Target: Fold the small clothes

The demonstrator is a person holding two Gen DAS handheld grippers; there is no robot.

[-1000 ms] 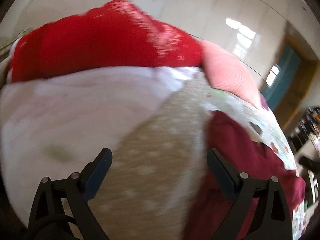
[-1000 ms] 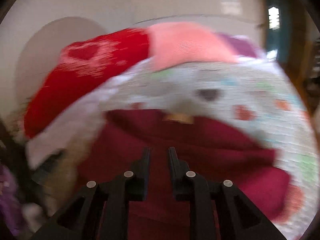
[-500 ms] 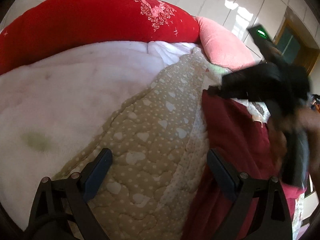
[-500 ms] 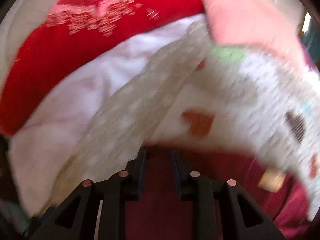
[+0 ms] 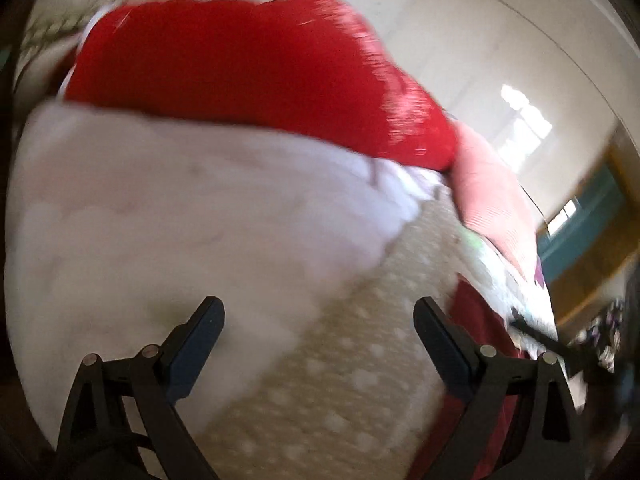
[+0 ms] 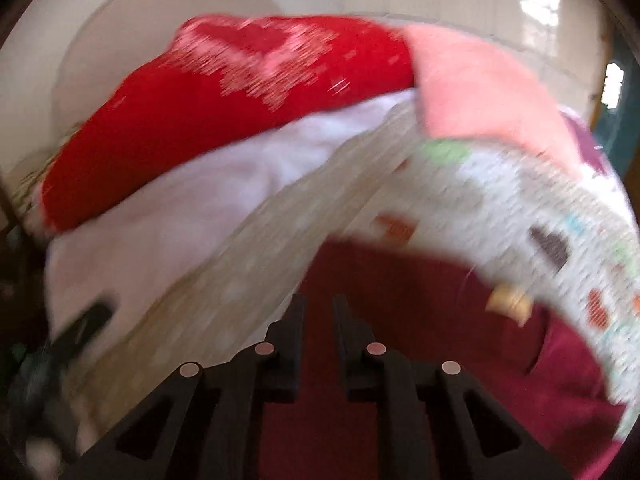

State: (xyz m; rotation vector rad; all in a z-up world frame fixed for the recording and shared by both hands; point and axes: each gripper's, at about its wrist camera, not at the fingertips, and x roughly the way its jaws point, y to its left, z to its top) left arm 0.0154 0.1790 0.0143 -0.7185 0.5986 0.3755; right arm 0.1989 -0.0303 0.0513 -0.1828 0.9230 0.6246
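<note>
Presently the dark red garment (image 6: 420, 320) lies spread on the bed, directly ahead of and beneath my right gripper (image 6: 319, 312). A small tan label (image 6: 510, 306) sits at its far edge, near the neckline; motion blur makes any writing on it unreadable. In the left wrist view only a strip of the same garment (image 5: 476, 316) shows, at the right, just beyond my right-hand finger.

My right gripper's jaws stand nearly together, a narrow slit between them. Whether cloth is caught in that slit I cannot tell; the garment fills the view behind them. My left gripper (image 5: 318, 316) has its jaws spread wide with nothing between them, poised over the beige dotted quilt (image 5: 352, 380).

That quilt runs as a diagonal band beside the garment's left edge. To its left lies a white fluffy blanket (image 5: 180, 220). Behind the garment, the sheet is a white patterned bedcover (image 6: 520, 200) with coloured patches in green, orange and brown. At the head of the bed rest a red pillow (image 6: 240, 92) with a pale pink embroidered pattern, no legible lettering, and a pink pillow (image 6: 480, 92) touching its right end.

Beyond stand a cream wall (image 5: 460, 40), a bright window (image 5: 524, 116) and a teal door in a wooden frame (image 5: 580, 220).

Both views are heavily blurred.
</note>
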